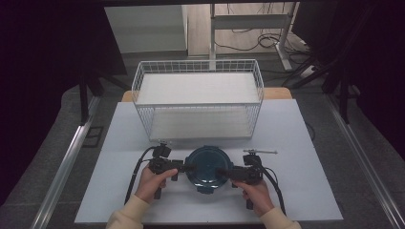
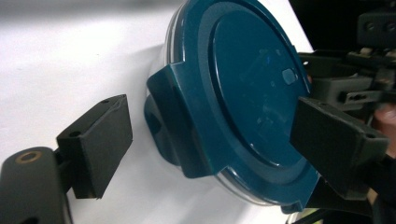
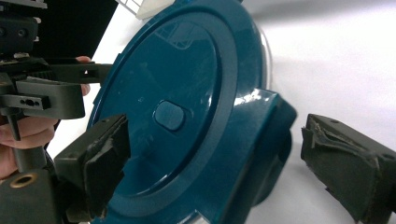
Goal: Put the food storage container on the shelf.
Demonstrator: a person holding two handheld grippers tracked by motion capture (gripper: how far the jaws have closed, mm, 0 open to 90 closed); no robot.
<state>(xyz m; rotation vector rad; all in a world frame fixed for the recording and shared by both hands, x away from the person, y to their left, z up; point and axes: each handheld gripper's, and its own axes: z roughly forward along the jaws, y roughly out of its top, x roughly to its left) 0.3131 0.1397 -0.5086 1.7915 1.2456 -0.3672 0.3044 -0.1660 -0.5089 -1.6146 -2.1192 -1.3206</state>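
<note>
The left gripper stands open at the left side latch of the round blue-lidded container, 1 pad on the lid, the other clear of the latch. The container sits on the white table, just in front of the empty wire basket. The right gripper straddles the right latch, jaws wide, not pressing. Judging by this, both latches look down; lifting or unlatching has not begun
</note>
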